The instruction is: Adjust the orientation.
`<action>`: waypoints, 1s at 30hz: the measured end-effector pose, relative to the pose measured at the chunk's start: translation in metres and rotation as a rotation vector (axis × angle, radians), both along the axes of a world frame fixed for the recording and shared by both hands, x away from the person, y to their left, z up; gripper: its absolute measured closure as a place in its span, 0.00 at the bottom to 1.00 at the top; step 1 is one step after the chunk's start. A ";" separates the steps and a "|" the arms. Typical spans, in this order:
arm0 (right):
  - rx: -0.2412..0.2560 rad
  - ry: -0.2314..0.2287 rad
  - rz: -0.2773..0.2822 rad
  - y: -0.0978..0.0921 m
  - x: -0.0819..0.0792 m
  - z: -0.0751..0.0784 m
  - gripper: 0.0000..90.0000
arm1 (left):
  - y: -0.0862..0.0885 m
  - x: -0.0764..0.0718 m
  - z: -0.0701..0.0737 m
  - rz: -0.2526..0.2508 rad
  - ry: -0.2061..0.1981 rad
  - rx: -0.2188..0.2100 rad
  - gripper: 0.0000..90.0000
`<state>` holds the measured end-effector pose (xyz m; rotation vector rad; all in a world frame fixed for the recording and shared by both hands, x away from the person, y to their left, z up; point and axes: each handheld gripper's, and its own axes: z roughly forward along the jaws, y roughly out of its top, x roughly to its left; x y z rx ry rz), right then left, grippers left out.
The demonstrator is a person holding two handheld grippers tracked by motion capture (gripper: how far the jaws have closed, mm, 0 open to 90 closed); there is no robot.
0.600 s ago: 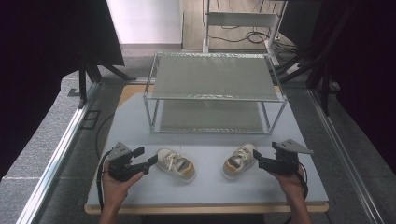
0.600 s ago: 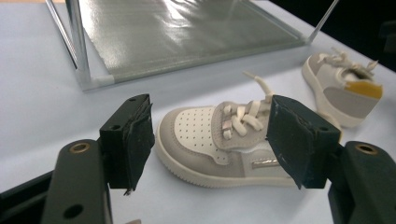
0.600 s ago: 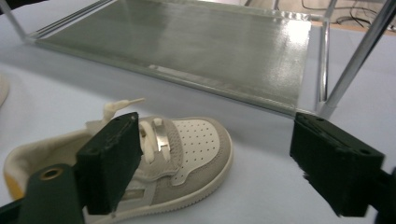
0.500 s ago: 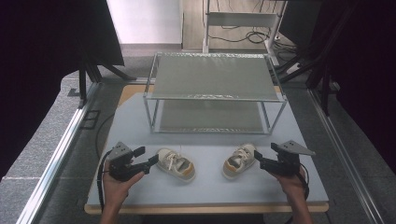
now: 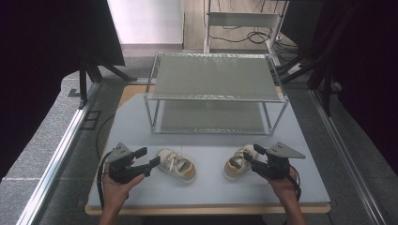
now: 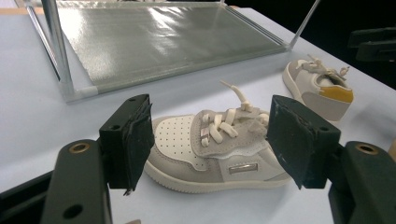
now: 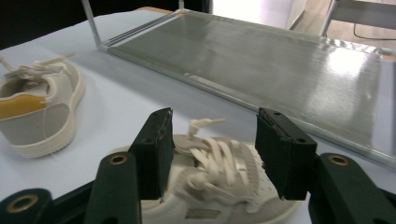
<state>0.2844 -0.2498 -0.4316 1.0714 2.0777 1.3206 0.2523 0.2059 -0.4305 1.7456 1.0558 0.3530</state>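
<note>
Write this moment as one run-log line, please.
left gripper: open, at left shoe | right gripper: open, at right shoe | rack: empty

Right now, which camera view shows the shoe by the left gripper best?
The left gripper view: the left shoe lies side-on between the open jaws, laces and perforated toe sharp. The high view shows it small from above, beside the left gripper. The right gripper view shows just its heel end.

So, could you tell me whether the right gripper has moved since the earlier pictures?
Yes. The right gripper has edged left toward the right shoe, judged against the rack's front right leg.
</note>
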 end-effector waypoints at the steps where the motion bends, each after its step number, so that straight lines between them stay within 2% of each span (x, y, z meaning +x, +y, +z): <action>1: 0.000 0.000 0.000 0.000 0.000 0.000 0.53 | 0.000 0.000 0.001 -0.001 -0.001 0.000 0.35; 4: 0.021 0.004 0.022 0.004 0.002 0.000 0.57 | 0.001 0.000 0.001 0.001 0.000 0.002 0.35; 6: 0.038 0.014 0.049 0.010 0.004 -0.001 0.65 | 0.000 0.000 0.001 0.003 0.004 -0.002 0.35; 8: 0.035 0.017 0.062 0.012 0.004 -0.002 0.67 | 0.000 0.001 0.000 0.001 0.005 -0.001 0.35; 9: 0.034 0.016 0.087 0.018 0.004 -0.002 0.72 | -0.001 0.000 0.001 0.000 0.006 -0.002 0.35; 12: 0.033 0.016 0.111 0.025 0.004 -0.003 0.77 | -0.001 0.000 0.002 -0.007 0.004 -0.002 0.35; 14: 0.018 0.015 0.147 0.038 0.005 -0.002 0.84 | -0.002 -0.001 0.003 -0.015 0.004 -0.007 0.35; 15: 0.018 0.015 0.147 0.038 0.005 -0.002 0.84 | -0.002 -0.001 0.003 -0.015 0.004 -0.007 0.35; 16: 0.006 0.017 0.176 0.049 0.007 -0.002 0.87 | -0.002 -0.002 0.003 -0.012 0.004 -0.006 0.35; 18: -0.003 0.017 0.191 0.055 0.008 -0.001 0.89 | -0.001 -0.002 0.003 -0.013 0.005 -0.011 0.35; 19: -0.018 0.016 0.222 0.068 0.011 -0.001 0.91 | 0.000 -0.002 0.003 -0.009 0.008 -0.012 0.35; 21: -0.018 0.019 0.235 0.075 0.012 -0.002 0.91 | 0.001 -0.002 0.003 -0.011 0.008 -0.013 0.35; 23: -0.021 0.022 0.256 0.088 0.015 -0.005 0.93 | 0.002 -0.003 0.004 -0.010 0.008 -0.012 0.35; 24: -0.037 0.028 0.277 0.101 0.017 -0.008 0.94 | 0.002 -0.003 0.004 -0.012 0.006 -0.015 0.35; 30: -0.085 0.046 0.300 0.122 0.015 -0.021 0.95 | 0.000 -0.002 0.002 -0.019 0.012 -0.011 0.35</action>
